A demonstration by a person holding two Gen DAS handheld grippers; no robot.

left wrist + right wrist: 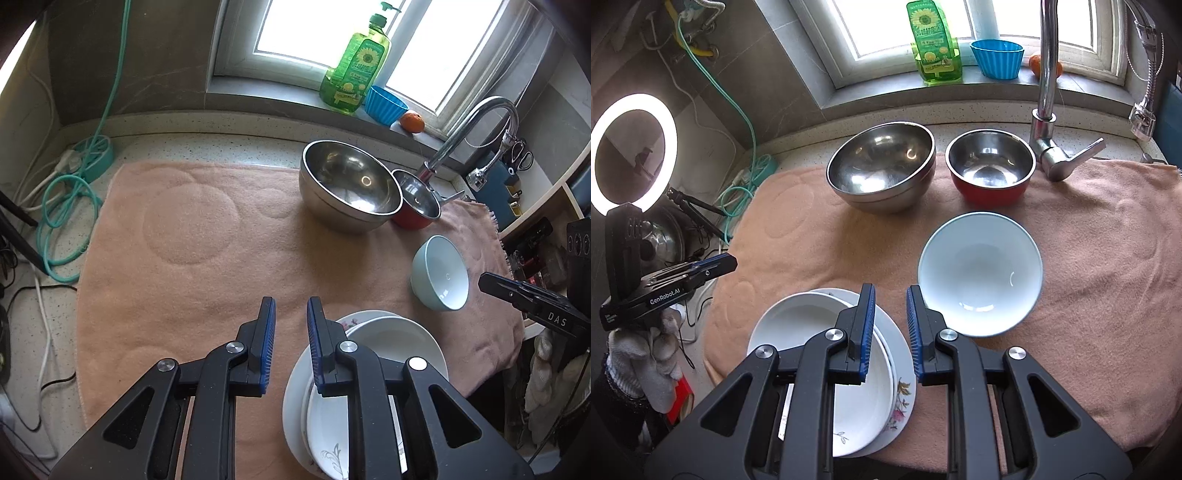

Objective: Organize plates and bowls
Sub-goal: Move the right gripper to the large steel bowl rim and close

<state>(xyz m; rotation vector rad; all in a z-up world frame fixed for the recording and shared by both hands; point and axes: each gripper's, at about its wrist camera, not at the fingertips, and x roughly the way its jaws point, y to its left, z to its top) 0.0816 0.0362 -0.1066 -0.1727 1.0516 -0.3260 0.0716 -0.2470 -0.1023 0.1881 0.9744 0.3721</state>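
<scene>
Kitchen counter under a bright window, covered by a peach towel (1108,277) that carries everything you need to sort. At the centre bottom of the right wrist view your right gripper (891,332) shows a narrow gap between its blue pads with nothing between them. The left gripper (291,343) looks the same in its own view: slightly parted, empty, towel visible through the gap.

The stack of white plates (798,332) lies at the lower left of the right wrist view, partly under the right gripper's left finger; the shallower top plate sits off-centre on a floral-rimmed one. The pale blue bowl (979,273) stands upright just right of centre, beyond and to the right of the right gripper's tips. Further up the frame are the large steel bowl (882,173) and the red steel-lined bowl (991,173), side by side near the tap (1049,92).

In the left wrist view the blue bowl (441,273) is far to the right, close to your other gripper (532,302), so judge the right hand the nearer one for it. Being round, it has no long axis; you'd need wider jaws and a grip over the near rim
</scene>
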